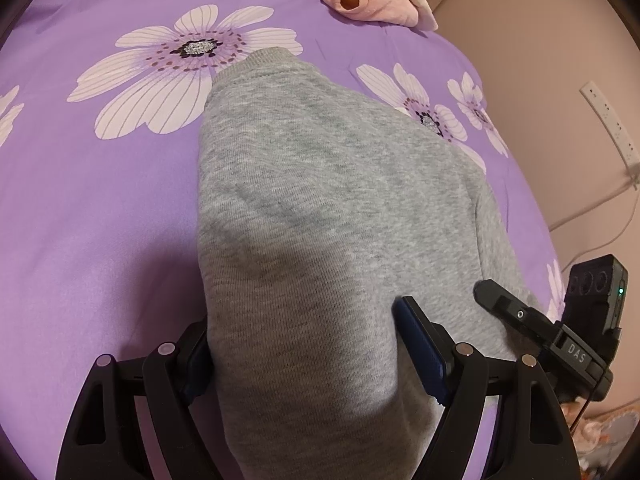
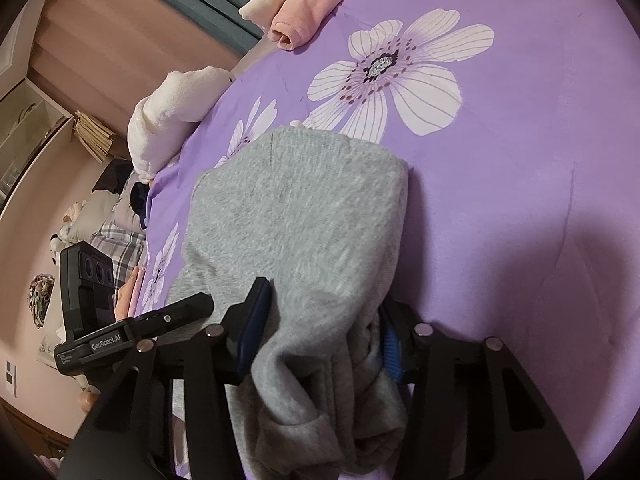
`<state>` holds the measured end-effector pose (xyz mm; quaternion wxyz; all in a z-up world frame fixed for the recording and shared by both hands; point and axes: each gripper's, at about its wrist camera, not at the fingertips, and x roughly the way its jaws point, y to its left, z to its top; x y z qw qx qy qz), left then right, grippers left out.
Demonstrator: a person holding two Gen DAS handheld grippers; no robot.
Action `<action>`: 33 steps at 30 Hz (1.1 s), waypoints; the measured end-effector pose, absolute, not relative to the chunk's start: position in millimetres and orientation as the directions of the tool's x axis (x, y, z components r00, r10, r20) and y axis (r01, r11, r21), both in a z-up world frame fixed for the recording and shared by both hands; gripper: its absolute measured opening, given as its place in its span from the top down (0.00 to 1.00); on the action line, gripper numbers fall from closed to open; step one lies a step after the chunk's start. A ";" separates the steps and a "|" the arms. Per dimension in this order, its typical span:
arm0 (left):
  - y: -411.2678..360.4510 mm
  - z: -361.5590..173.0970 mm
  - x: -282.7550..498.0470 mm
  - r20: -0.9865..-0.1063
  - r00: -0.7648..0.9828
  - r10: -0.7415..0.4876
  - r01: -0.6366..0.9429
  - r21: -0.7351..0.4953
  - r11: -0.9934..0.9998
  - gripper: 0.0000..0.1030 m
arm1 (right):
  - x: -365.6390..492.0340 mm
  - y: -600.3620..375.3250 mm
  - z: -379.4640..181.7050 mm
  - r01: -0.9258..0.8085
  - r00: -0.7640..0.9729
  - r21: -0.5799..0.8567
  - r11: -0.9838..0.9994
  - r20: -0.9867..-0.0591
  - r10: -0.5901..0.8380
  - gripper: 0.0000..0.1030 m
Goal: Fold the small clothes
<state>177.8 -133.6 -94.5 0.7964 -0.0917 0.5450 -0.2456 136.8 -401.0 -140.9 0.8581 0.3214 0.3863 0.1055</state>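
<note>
1. Two grippers straddle the grey knitted sweatshirt (image 1: 304, 208) on the purple flowered bedsheet (image 1: 100, 208).
2. Left gripper (image 1: 304, 344) clenched on its bulk; bunching may skew the fold.
3. Right gripper (image 2: 320, 336) grasps crumpled cloth; layers toward six o'clock could slip.

A grey knitted garment (image 1: 320, 208) of marled sweatshirt fabric is laid on a purple bedsheet printed with white flowers (image 1: 100, 200). It is seen stretched away from the cameras, with a ribbed hem at its far end. Its near end is bunched and lifted into folds. In the right wrist view (image 2: 304, 232) a doubled-over layer and crumpled folds are shown at the near edge
</note>
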 end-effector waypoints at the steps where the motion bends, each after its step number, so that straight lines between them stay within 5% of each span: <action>1: -133.6 -94.5 177.7 -0.823 0.285 -0.491 0.291 -0.414 0.863 0.22 | 136.7 -400.8 -141.0 0.067 0.680 0.632 0.772 -0.595 0.428 0.52; 33: -135.2 -95.3 178.5 -0.833 0.290 -0.472 0.297 -0.391 0.871 0.22 | 136.4 -398.9 -140.2 0.072 0.685 0.631 0.772 -0.594 0.422 0.54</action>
